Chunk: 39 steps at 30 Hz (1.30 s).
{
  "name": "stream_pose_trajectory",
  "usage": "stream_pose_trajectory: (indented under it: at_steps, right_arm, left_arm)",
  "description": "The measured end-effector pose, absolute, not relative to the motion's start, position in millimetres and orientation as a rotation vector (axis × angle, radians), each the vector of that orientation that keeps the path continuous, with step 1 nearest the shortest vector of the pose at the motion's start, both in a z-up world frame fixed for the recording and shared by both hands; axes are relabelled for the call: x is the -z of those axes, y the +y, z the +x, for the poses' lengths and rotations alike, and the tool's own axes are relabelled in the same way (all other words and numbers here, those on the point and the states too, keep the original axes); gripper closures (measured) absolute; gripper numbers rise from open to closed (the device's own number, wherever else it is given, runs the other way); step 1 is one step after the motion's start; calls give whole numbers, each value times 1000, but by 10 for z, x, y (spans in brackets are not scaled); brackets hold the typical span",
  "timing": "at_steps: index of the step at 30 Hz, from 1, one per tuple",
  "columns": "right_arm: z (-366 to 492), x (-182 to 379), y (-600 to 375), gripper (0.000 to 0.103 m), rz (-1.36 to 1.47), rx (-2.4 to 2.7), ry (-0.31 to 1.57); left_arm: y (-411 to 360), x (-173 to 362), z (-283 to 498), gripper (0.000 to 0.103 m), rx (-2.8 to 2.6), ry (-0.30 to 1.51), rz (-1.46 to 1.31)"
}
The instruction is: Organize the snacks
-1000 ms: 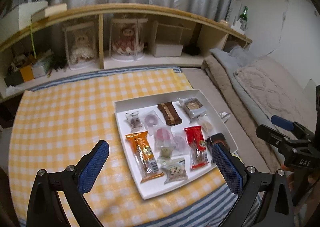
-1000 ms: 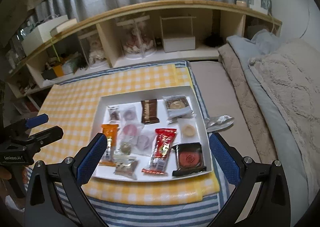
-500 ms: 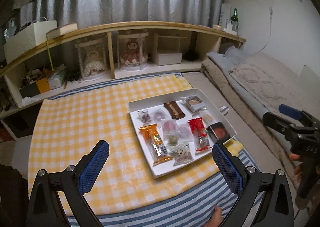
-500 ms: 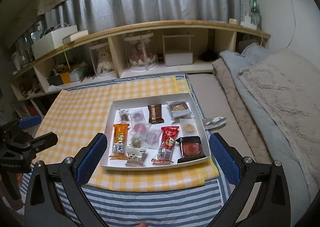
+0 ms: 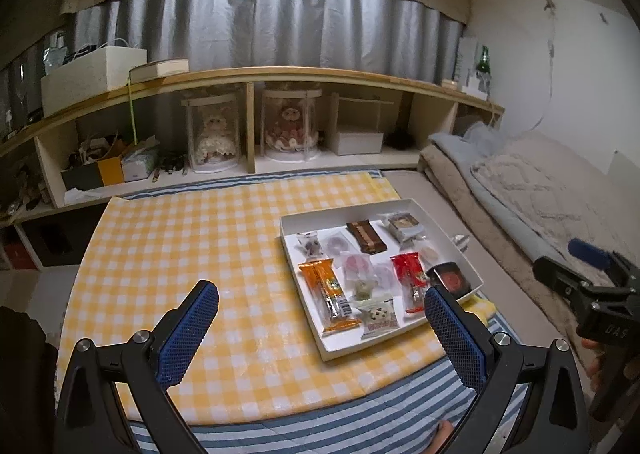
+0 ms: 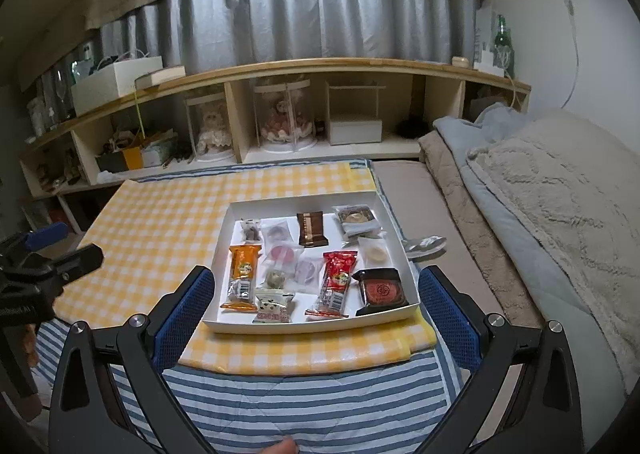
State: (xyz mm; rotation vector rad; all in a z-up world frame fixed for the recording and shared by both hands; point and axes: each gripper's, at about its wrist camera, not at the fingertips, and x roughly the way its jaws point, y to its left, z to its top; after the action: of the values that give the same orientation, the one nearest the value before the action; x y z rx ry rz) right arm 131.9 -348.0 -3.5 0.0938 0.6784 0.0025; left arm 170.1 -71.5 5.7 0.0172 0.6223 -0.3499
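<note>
Here both sets of jaws stand wide and hold nothing: the left gripper (image 5: 320,304) hangs above the yellow checked cloth (image 5: 192,246), with the white tray (image 5: 452,244) of snacks ahead toward its right finger. The right gripper (image 6: 316,288) is centred on the same tray (image 6: 312,324), so the orange packet (image 6: 242,274), red packet (image 6: 338,276) and dark round-printed packet (image 6: 380,290) lie just ahead between its fingers.

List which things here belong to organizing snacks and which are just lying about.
Belongs to the job:
- shallow white cardboard tray
- orange wrapped snack bar
- red wrapped snack bar
- brown chocolate packet
- black square cake box

Lying about:
- crumpled silver wrapper
- green glass bottle
- two cased dolls
</note>
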Motion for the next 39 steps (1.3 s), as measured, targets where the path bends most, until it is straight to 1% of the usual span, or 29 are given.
stream_pose_trajectory:
  at_steps: [13,23,39]
  right_arm:
    - [1272,119,-3436,0,79,2,662]
    - [1187,86,-3341,0,35,12,609]
    - [1178,87,-3357,0,35,11,611]
  left_arm:
    - [-650,123,1755,0,313,631,11]
    - [-646,137,1676,0,314,609,26]
    - [-663,160,1612,0,308,588,15]
